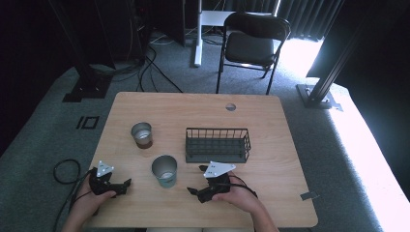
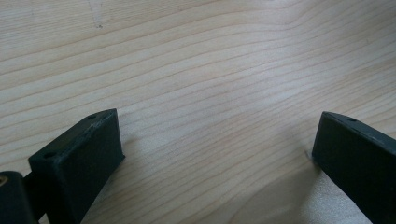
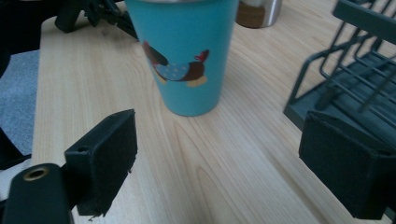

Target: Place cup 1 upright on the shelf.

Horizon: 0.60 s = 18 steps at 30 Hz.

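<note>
On the table (image 1: 270, 145), teal cup (image 1: 165, 170), brown cup (image 1: 142, 135), wire basket (image 1: 217, 144)

near cup (image 1: 164, 170) between grippers; far cup (image 1: 142, 135) behind-left; basket (image 1: 218, 145) right (all on table (image 1: 270, 125)).

text: none legible | teal cup (image 3: 187, 56): picture only, no lettering

teal cup (image 3: 187, 56) rim beyond frame
</note>
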Each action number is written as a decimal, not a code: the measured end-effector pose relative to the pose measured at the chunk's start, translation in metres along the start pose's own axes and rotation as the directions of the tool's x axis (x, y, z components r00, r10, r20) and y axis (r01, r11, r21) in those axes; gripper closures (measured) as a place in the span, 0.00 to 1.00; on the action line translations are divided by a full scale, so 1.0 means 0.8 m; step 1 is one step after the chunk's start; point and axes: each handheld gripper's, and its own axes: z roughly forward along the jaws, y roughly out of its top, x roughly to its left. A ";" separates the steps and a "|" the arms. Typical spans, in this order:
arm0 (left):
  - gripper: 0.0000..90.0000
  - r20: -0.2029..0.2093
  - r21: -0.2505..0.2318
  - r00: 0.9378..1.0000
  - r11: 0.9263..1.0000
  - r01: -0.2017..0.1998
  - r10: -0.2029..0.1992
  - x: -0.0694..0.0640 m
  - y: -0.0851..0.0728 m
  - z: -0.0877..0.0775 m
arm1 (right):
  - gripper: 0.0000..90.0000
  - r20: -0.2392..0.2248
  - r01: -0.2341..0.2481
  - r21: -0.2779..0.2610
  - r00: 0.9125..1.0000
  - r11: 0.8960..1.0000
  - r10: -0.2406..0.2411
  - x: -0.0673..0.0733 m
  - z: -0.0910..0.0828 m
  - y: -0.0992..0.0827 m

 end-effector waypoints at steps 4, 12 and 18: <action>0.02 0.000 0.000 1.000 1.000 0.000 0.000 0.000 0.000 0.000 | 0.12 -0.009 0.010 0.001 1.000 1.000 -0.010 0.003 0.006 0.005; 0.03 0.000 -0.001 1.000 1.000 0.001 -0.001 0.000 0.000 0.000 | 0.12 -0.038 0.020 -0.016 0.999 1.000 -0.020 0.011 0.023 0.018; 0.03 0.001 -0.001 1.000 1.000 0.002 -0.002 0.000 0.000 0.000 | 0.12 -0.043 0.023 -0.029 0.999 0.999 -0.024 0.013 0.038 0.026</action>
